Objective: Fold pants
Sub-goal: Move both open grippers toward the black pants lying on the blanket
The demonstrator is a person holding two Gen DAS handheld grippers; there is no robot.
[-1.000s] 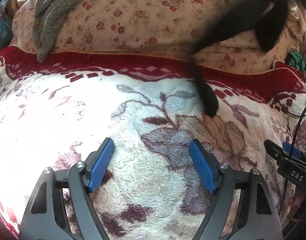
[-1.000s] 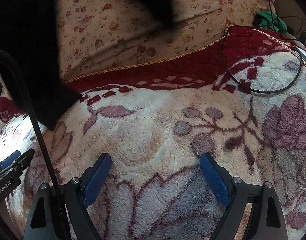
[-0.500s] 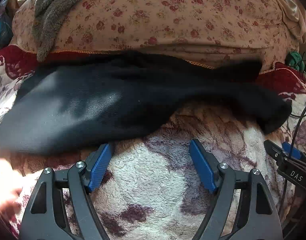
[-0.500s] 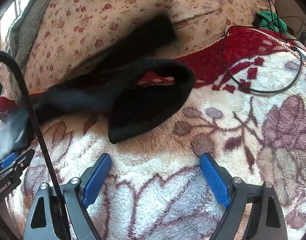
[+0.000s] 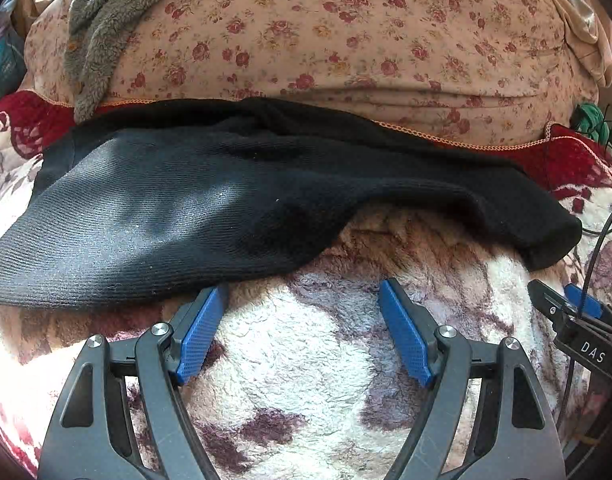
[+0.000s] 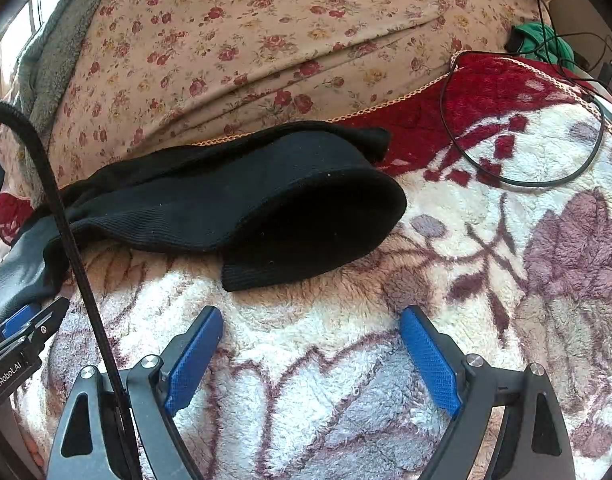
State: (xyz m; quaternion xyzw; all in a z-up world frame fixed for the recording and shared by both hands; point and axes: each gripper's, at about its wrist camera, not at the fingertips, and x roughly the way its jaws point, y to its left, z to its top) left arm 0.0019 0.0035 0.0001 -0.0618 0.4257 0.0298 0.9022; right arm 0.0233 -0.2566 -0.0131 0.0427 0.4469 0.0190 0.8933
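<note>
Black knit pants (image 5: 193,208) lie crumpled across the fluffy flowered blanket (image 5: 289,352), stretching from left to right in the left wrist view. The waist end lies at the left, a leg end (image 5: 546,236) at the right. In the right wrist view the same pants (image 6: 265,204) show a leg opening facing me. My left gripper (image 5: 303,296) stands open just short of the pants' near edge, its left pad touching or almost touching the hem. My right gripper (image 6: 310,316) is open too, a little in front of the leg end, with nothing between its fingers.
A big floral quilt (image 5: 346,40) bulges behind the pants, with a grey fleece (image 5: 101,28) draped on its left. A black cable (image 6: 526,176) loops on the blanket's red border at the right. A green item (image 6: 542,40) sits at the far right.
One second ago the pants were in the air, blurred, above the bare blanket. They have dropped and settled flat on the blanket. Both grippers have kept their place and stayed open.
</note>
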